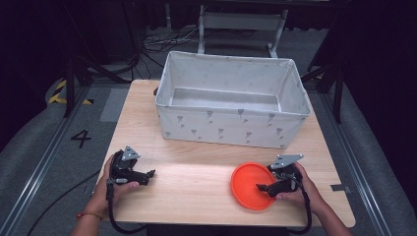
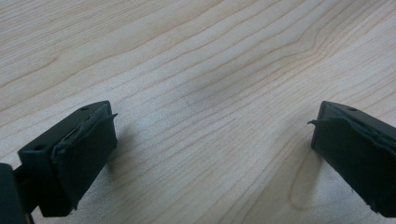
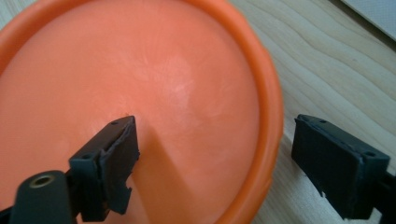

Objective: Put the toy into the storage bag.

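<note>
While I bring the right claw (image 3: 215,154) to the orange plate (image 1: 251,186), its jaws stand released, one above the plate's inside and one outside the rim (image 3: 271,116), with the rim between them and not yet pinched. The plate lies flat on the wooden surface (image 1: 196,182), in front of the grey fabric box (image 1: 231,98), toward the box's right end. I think the good way is to go lower until the rim sits deep between the pads, then clench slowly, so the plate does not slide away. The left claw (image 2: 210,149) is released too, holding nothing, and rests well apart from the plate, left of it.
</note>
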Tool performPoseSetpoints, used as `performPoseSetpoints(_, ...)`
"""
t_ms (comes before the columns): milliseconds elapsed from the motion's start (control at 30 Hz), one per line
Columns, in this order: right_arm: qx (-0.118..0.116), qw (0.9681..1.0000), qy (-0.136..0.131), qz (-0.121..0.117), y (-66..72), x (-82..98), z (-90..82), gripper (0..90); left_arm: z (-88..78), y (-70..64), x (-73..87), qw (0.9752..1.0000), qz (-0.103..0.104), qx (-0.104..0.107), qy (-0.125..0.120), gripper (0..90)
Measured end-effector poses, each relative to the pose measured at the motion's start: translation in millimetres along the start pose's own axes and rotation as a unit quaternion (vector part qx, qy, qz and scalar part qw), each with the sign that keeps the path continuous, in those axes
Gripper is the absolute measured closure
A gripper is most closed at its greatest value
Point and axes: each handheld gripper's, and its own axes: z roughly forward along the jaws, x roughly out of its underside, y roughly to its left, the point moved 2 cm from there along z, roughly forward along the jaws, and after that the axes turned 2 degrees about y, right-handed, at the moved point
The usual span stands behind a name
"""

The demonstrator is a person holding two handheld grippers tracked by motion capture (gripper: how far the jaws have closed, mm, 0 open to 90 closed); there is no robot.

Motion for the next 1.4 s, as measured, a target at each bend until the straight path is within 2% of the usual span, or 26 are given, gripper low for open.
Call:
performPoseSetpoints(100, 0.0, 1.0, 0.002, -0.003, 1.6, -0.2, 0.3, 16.2, 0.7, -0.2, -0.7, 1.0, 0.0, 0.001, 0.0, 0.5)
performPoseSetpoints(133, -0.005, 1.0, 0.003, -0.007, 2.2, -0.6, -0.4, 21.5, 0.8, -0.1, -0.9, 1.0, 0.0, 0.001, 0.0, 0.5)
performPoseSetpoints(167, -0.011, 0.9999, 0.003, -0.013, 3.0, -1.4, -1.3, 23.3, 0.9, -0.1, -0.9, 1.0, 0.001, 0.002, 0.0, 0.5)
performPoseSetpoints(267, -0.01, 0.9998, 0.011, -0.009, 3.4, -4.1, -1.0, 26.3, 0.8, -0.4, -0.8, 1.0, 0.0, 0.002, 0.0, 0.5)
performPoseSetpoints(300, -0.008, 0.9999, 0.009, -0.003, 2.0, -5.0, -1.5, 32.7, 0.6, -0.2, -0.8, 1.0, 0.0, -0.001, 0.0, 0.5)
performPoseSetpoints(367, -0.008, 0.9999, 0.005, 0.005, 0.5, -5.4, -1.7, 35.3, 0.6, -0.4, -0.7, 1.0, -0.001, -0.002, 0.0, 0.5)
performPoseSetpoints(500, -0.018, 0.9995, -0.013, 0.023, -6.9, -8.2, -1.5, 51.1, 0.6, -0.4, -0.7, 1.0, -0.001, -0.002, 0.0, 0.5)
performPoseSetpoints(567, -0.025, 0.9992, -0.017, 0.028, -11.2, -10.6, -3.9, 61.8, 0.6, -0.4, -0.7, 1.0, -0.001, -0.002, 0.0, 0.5)
performPoseSetpoints(633, -0.034, 0.9986, -0.02, 0.034, -14.8, -13.6, -8.3, 66.7, 0.6, -0.4, -0.7, 1.0, -0.001, -0.002, 0.0, 0.6)
performPoseSetpoints(767, -0.038, 0.9989, -0.022, 0.017, -13.7, -21.6, -16.9, 72.9, 0.2, -0.8, -0.3, 1.0, 0.0, 0.0, 0.001, 0.5)
performPoseSetpoints(833, -0.05, 0.9979, -0.039, 0.012, -11.5, -29.1, -26.6, 78.0, -0.2, -1.6, 0.5, 1.0, 0.001, 0.001, 0.0, 0.5)
performPoseSetpoints(933, -0.065, 0.9966, -0.046, -0.02, -1.5, -45.1, -46.7, 81.9, -1.2, -2.3, 1.3, 1.0, 0.002, 0.002, 0.002, 0.6)
performPoseSetpoints(1000, -0.057, 0.9964, -0.036, -0.05, 6.1, -53.5, -55.1, 82.1, -1.2, -2.4, 1.3, 1.0, 0.002, 0.001, 0.002, 0.5)
performPoseSetpoints(1033, -0.057, 0.9964, -0.036, -0.05, 6.1, -53.5, -55.1, 82.1, -1.2, -2.4, 1.3, 1.0, 0.002, 0.001, 0.002, 0.5)
performPoseSetpoints(1067, -0.049, 0.9954, -0.023, -0.079, 15.7, -62.8, -63.4, 82.1, -1.1, -2.3, 1.3, 1.0, 0.002, 0.002, 0.002, 0.5)
performPoseSetpoints(1133, -0.045, 0.9949, -0.018, -0.089, 18.7, -65.5, -65.6, 82.1, -1.2, -2.3, 1.3, 1.0, 0.002, 0.002, 0.002, 0.5)
performPoseSetpoints(1167, -0.042, 0.9941, -0.014, -0.099, 22.4, -68.8, -68.4, 82.1, -1.1, -2.3, 1.3, 1.0, 0.002, 0.002, 0.002, 0.5)
performPoseSetpoints(1200, -0.034, 0.9918, -0.007, -0.123, 29.1, -75.1, -73.9, 82.1, -1.2, -2.2, 1.3, 1.0, 0.002, 0.002, 0.002, 0.5)
performPoseSetpoints(1300, -0.027, 0.9903, -0.005, -0.136, 33.2, -79.5, -79.5, 82.1, -1.1, -2.3, 1.3, 1.0, 0.002, 0.002, 0.002, 0.5)
performPoseSetpoints(1367, -0.012, 0.9879, -0.001, -0.154, 33.8, -83.1, -87.5, 82.1, -1.1, -2.3, 1.3, 1.0, 0.002, 0.002, 0.002, 0.5)
performPoseSetpoints(1400, -0.009, 0.9877, -0.002, -0.156, 33.2, -83.9, -90.0, 82.1, -1.1, -2.2, 1.3, 1.0, 0.002, 0.002, 0.002, 0.5)
